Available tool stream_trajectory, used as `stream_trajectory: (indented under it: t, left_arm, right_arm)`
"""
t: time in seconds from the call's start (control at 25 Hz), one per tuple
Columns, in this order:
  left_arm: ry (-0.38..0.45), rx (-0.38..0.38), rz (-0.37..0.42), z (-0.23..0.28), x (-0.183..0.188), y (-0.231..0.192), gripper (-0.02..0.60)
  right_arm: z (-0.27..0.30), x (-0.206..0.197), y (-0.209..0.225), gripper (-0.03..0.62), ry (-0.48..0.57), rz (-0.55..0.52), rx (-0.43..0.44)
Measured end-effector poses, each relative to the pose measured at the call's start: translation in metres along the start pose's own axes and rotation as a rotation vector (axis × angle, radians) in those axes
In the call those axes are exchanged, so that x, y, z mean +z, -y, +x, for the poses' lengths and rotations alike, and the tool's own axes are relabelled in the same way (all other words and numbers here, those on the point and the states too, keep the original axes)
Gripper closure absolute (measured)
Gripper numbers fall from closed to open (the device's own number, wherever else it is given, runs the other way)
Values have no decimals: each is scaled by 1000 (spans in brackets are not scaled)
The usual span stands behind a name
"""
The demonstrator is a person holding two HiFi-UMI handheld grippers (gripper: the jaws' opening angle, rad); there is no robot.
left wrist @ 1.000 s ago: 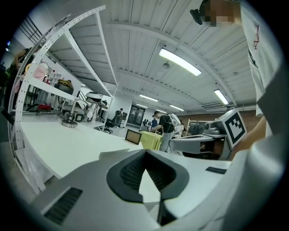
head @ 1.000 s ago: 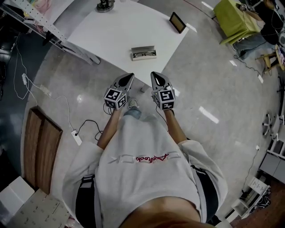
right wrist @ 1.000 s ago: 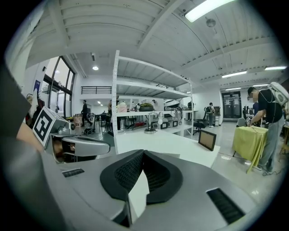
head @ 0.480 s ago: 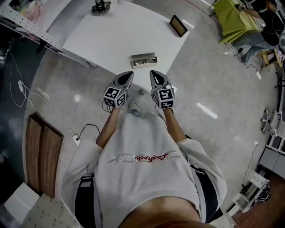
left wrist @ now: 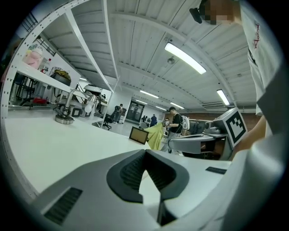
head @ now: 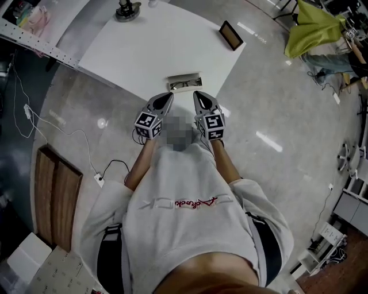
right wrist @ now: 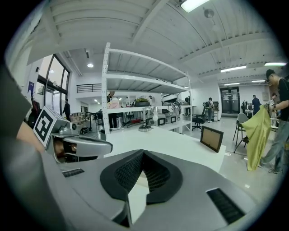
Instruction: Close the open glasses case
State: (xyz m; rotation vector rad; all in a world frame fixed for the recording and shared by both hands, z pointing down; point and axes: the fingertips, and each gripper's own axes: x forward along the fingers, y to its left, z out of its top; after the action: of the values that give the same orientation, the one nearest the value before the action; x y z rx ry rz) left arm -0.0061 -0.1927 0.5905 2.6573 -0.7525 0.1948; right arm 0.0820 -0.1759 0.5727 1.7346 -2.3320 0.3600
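Left gripper view shows the left gripper point(left wrist: 145, 153) with its jaws shut tip to tip. Nothing is between them. The right gripper point(right wrist: 143, 153) looks the same in its own view: jaws shut and holding nothing. The two grippers sit side by side, close together, and both point forward.

Just ahead of the jaw tips, in the head view, lies the glasses case point(head: 184, 82). It is open. It sits between the two grippers' lines, a bit past both tips, and neither gripper touches it. The case rests on a white counter point(head: 144, 46), very near the counter's closest edge. The jaw tips are about at that edge. Far ahead and to the right of the jaws stands a small dark picture frame point(head: 230, 34). Far ahead and to the left is a stand with a round foot point(head: 126, 9).

The job has not really started, I think. The step now is to bring the grippers up to the case. The case is too small here to tell which side the lid is on, so it would be good to look first. Shut jaws are fine for pushing. One gripper could rest on the bottom half to keep it from sliding. The other could push the lid over and down until it shuts. Going slowly matters, because a hard push could knock the case off the counter.
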Motion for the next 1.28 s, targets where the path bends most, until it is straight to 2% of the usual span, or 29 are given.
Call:
stream_trajectory:
  t: [0.52,0.88,1.28]
  left_arm:
    - [41,177,-20,40,31,-44,554]
    - [14,187,-45,49,25,-52,554]
    - [-38,188,-104,48,-10,-45,554]
  right_arm:
    - [68,26,31,563,-4,-25,183]
    - [77,17,40,563,-43,-9,196]
    - [68,-19,35,563,-126,27,210]
